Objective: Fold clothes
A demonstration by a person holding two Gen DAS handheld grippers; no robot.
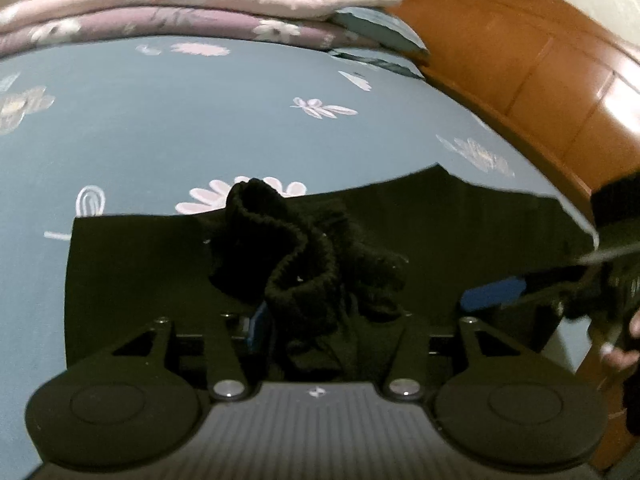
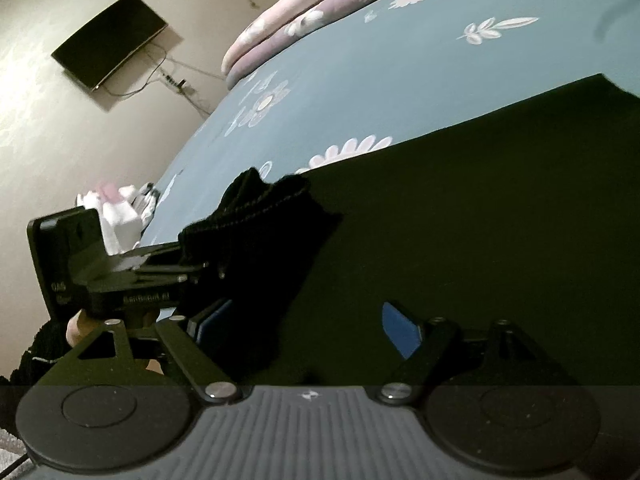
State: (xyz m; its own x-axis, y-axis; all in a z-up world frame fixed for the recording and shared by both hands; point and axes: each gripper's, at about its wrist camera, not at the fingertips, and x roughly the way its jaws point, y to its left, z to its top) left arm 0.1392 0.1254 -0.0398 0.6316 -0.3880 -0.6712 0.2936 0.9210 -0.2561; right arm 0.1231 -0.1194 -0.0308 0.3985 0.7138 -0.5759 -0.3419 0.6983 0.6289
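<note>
Black garment (image 1: 440,232), flat and very dark, spread over blue-grey floral bedsheet (image 1: 160,128), filling lower middle of both wrist views, straight far edge running across white daisy print. Bunched ribbed-knit cuff or hem (image 1: 296,256) of same black fabric, raised in centre of left wrist view, thick and rumpled, coarse ribbing visible along rolled edge. Pinched there by left gripper (image 1: 304,320), jaws drawn narrow on knit fold, blue pad (image 1: 258,316) peeking out just left of fabric. Same gripper seen from side at lower left of right wrist view, with faint pale lettering on black body, too blurred to read, and a hand (image 2: 76,330) beneath it.

Right gripper (image 2: 304,324) low over flat fabric in right wrist view, jaws spread wide, blue pads (image 2: 400,330) well apart, knit bunch near left finger but not clearly clamped. Small white logo mark on ribbed grey housing at bottom centre of each view, no readable text.

Folded pink and mauve floral quilts (image 1: 180,12) stacked at upper frame of left view. Orange-brown wooden headboard (image 1: 520,60) at upper right. Dark wall-mounted screen (image 2: 108,40) at upper left of right view, cables trailing below. Pale heap of cloth (image 2: 120,208) at bed's far edge, middle left.
</note>
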